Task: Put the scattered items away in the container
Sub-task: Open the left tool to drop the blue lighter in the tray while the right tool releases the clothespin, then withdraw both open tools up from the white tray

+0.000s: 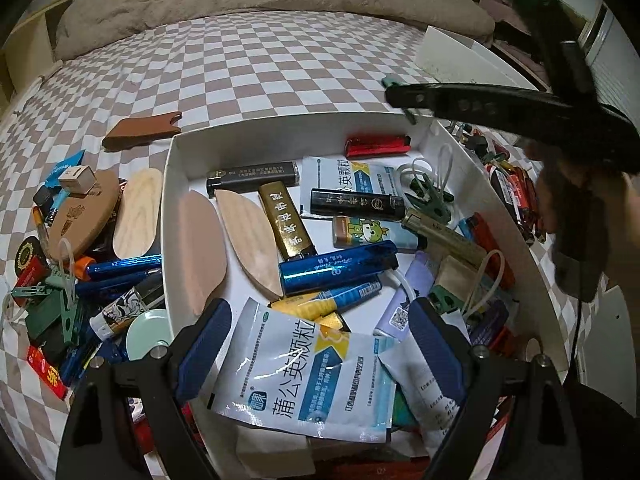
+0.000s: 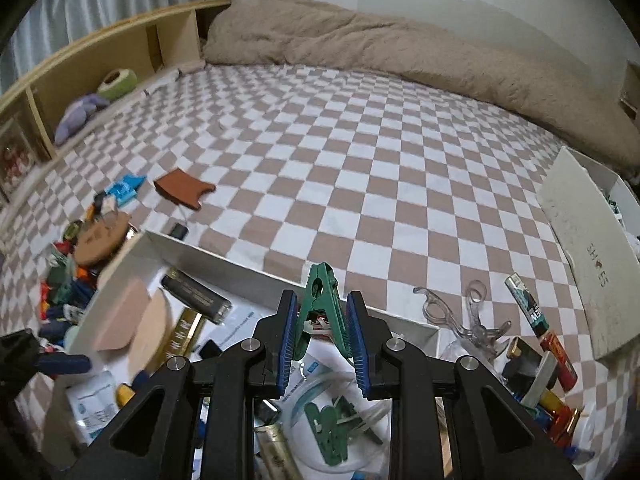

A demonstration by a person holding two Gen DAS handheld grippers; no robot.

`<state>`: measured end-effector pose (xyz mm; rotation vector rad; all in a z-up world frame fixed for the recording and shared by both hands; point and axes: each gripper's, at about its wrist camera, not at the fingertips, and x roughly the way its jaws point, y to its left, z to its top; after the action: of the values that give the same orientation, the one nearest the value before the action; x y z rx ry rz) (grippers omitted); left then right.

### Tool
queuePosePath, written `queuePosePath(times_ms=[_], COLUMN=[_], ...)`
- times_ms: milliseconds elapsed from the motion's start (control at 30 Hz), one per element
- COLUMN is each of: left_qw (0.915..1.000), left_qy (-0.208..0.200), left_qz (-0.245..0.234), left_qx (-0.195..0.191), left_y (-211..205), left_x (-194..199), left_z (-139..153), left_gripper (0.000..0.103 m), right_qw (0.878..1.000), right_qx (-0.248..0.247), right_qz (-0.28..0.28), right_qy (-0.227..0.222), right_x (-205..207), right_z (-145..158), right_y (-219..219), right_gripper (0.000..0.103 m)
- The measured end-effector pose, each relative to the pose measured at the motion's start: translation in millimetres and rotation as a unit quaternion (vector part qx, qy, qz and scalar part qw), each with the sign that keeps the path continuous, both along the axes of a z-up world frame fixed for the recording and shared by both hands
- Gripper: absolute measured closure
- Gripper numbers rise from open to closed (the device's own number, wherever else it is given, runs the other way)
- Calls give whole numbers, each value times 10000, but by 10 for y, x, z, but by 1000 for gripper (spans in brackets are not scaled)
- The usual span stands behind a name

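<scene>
A white open box (image 1: 170, 184) sits on the checkered bed, holding lighters, wooden pieces, green clips and medicine sachets. My left gripper (image 1: 316, 340) is open above the box's near end, over a white-and-blue sachet (image 1: 304, 376). My right gripper (image 2: 322, 326) is shut on a green clip (image 2: 318, 296) and holds it above the box's (image 2: 224, 262) far wall. The right gripper also shows in the left wrist view (image 1: 400, 92), over the box's far right corner. Another green clip (image 2: 328, 428) lies in the box below it.
A pile of scattered items (image 1: 72, 264) lies left of the box: blue lighters, a round wooden disc, a green dish. A brown leather piece (image 1: 140, 128) lies beyond. More lighters (image 2: 552, 360) and a clear plastic piece (image 2: 460, 316) lie right. A white lid (image 2: 592, 256) stands far right.
</scene>
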<state>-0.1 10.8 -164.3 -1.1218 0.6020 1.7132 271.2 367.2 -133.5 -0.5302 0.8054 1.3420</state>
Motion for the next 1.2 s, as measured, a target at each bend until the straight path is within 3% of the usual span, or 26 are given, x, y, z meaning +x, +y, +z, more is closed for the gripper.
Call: queuePosePath(times_ms=[200,400,533,567,600,633,667,900,933,967,1200], left_qw=[10000,10000,10000,10000,10000,10000,10000,9999,9999,9998,9991], left_qy=[-31,-61,5,3,-5,-3,-7,7,5,6,-67], left_qz=[-9,26,23,24,23,22,22,23,31,49,332], left_qx=[10,59,92,93,93,93,93,143,163,196,266], left_y=[-16,-40,-49,-51,-53,-53,-51,-63,-69,-78,-138], left_x=[-12,-41,-34,-32,-33,-33,-28,-9,-7,-6,-79], left_z=[-11,3,32,37,39,39,42,86,95,109,205], left_gripper=[12,12,12,12,12,12,12,12,6,0,0], right_qw=[9991,9990,9984,9978,9973,9969,9967,9947,9945,9948,9972], right_qx=[-313,-450,-218,-167,-122,-65,-32,-158,-167,-172,-124], right_qz=[78,21,-230,-303,-370,-409,-381,-172,-151,-131,-134], right_qy=[-259,19,462,569,628,673,713,1001,1026,1000,730], right_x=[1,78,153,165,168,160,140,-42,-71,-103,-178], right_z=[-154,-191,-89,-63,-43,-17,2,37,51,69,194], right_y=[-42,-172,-291,-318,-343,-365,-378,-353,-356,-362,-501], right_gripper=[77,77,77,64,28,9,0,0,0,0,0])
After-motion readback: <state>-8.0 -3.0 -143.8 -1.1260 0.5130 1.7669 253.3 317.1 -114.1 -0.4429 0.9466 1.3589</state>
